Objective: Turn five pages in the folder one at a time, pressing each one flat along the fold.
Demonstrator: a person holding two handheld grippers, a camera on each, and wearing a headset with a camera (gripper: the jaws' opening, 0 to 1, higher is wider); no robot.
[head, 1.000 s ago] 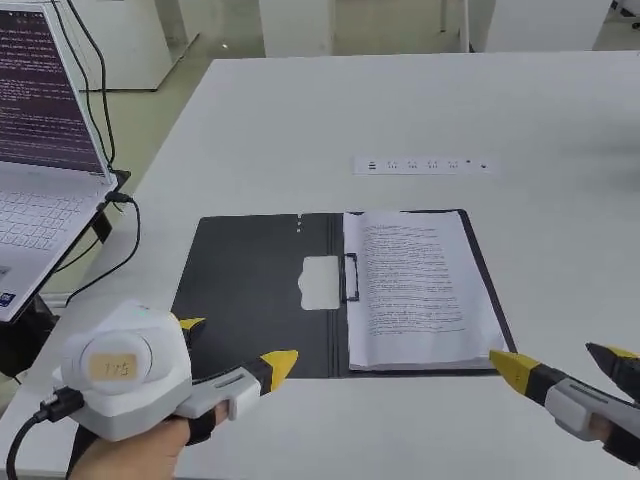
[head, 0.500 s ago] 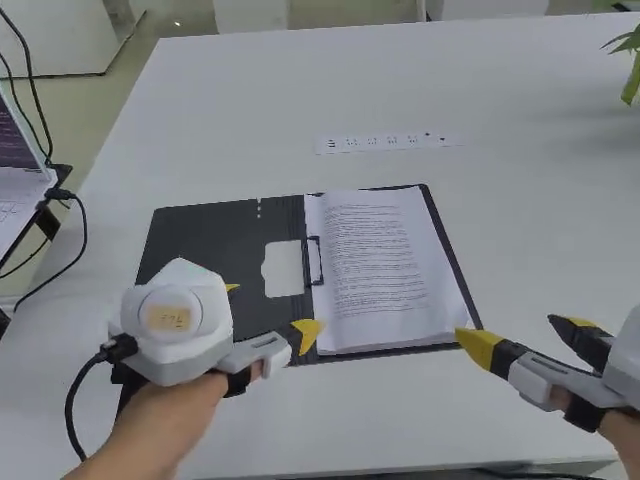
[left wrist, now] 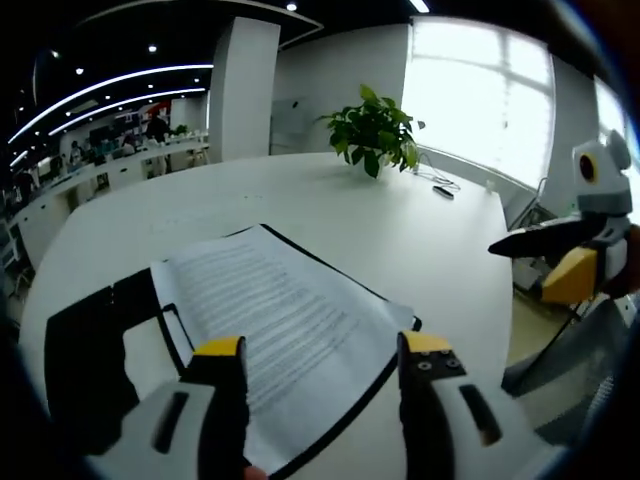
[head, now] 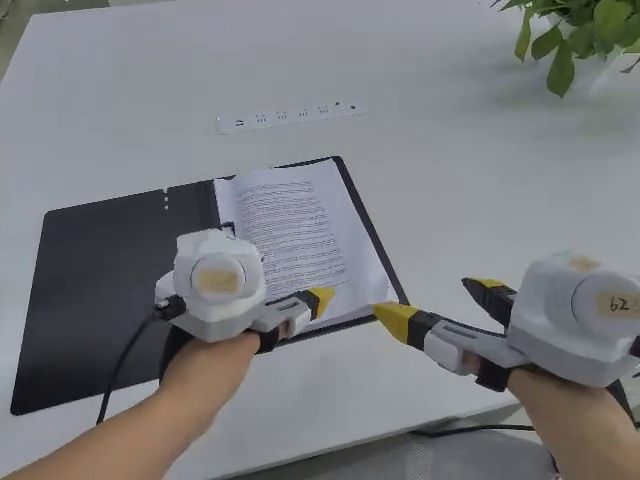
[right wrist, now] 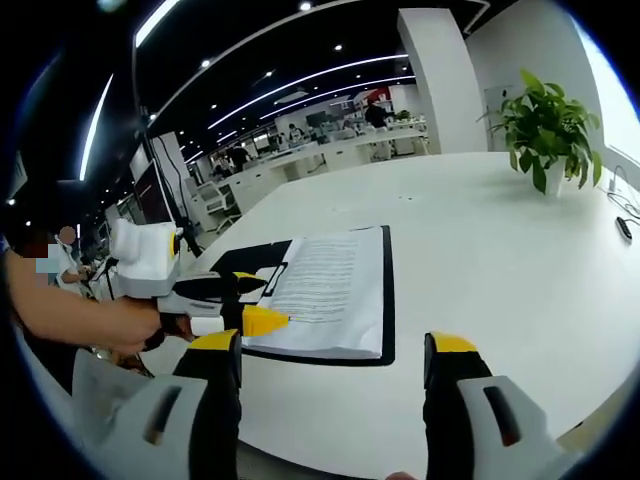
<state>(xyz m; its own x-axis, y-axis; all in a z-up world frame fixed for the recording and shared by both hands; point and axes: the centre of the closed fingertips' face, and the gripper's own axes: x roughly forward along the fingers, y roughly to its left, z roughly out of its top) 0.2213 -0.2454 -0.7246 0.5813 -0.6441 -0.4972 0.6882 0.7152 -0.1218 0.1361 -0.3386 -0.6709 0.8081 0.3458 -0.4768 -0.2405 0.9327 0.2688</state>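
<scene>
The black folder (head: 95, 275) lies open on the white table, with a stack of printed pages (head: 295, 230) clipped on its right half. My left gripper (head: 305, 300) is open and low over the near edge of the pages (left wrist: 280, 320), nothing between its yellow-tipped jaws. My right gripper (head: 438, 303) is open just off the folder's near right corner, above bare table. Seen along the right gripper (right wrist: 333, 343), the pages (right wrist: 330, 275) lie ahead and the left gripper (right wrist: 255, 300) is at their near left.
A white power strip (head: 290, 115) lies on the table beyond the folder. A potted plant (head: 570, 40) stands at the far right. A black cable (head: 125, 360) trails from the left gripper across the folder's left flap. The table edge (head: 400, 435) is close to my hands.
The left gripper has moved right, from the folder's left flap to the near edge of the pages. The right gripper stays near the folder's corner. My head turned right.
</scene>
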